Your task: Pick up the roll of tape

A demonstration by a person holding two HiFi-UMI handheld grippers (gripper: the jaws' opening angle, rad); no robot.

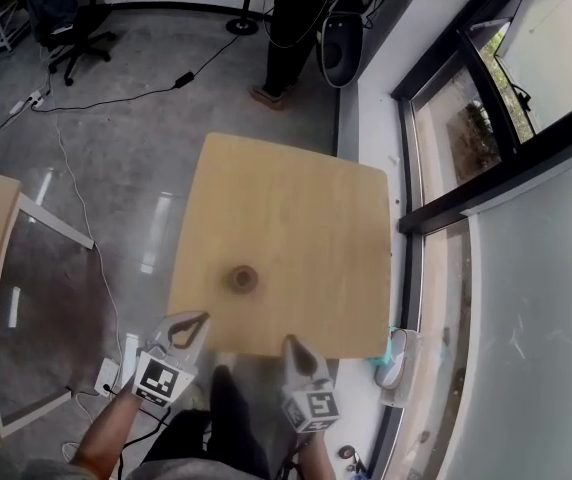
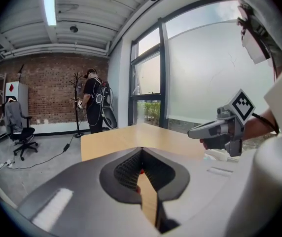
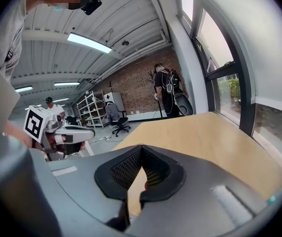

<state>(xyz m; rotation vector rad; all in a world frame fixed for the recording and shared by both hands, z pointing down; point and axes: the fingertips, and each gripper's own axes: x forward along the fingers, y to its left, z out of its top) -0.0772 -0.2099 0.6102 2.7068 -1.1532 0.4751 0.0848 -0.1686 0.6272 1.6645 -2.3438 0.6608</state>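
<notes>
Left gripper (image 1: 194, 324) and right gripper (image 1: 293, 346) hover pressed together, empty, short of the tape (image 1: 243, 279); unopened, either could shove it away.

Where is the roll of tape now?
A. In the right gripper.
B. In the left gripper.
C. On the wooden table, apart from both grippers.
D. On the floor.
C: the roll of tape lies on the table, ahead of the left gripper and the right gripper, whose jaws are both shut on nothing.
</notes>
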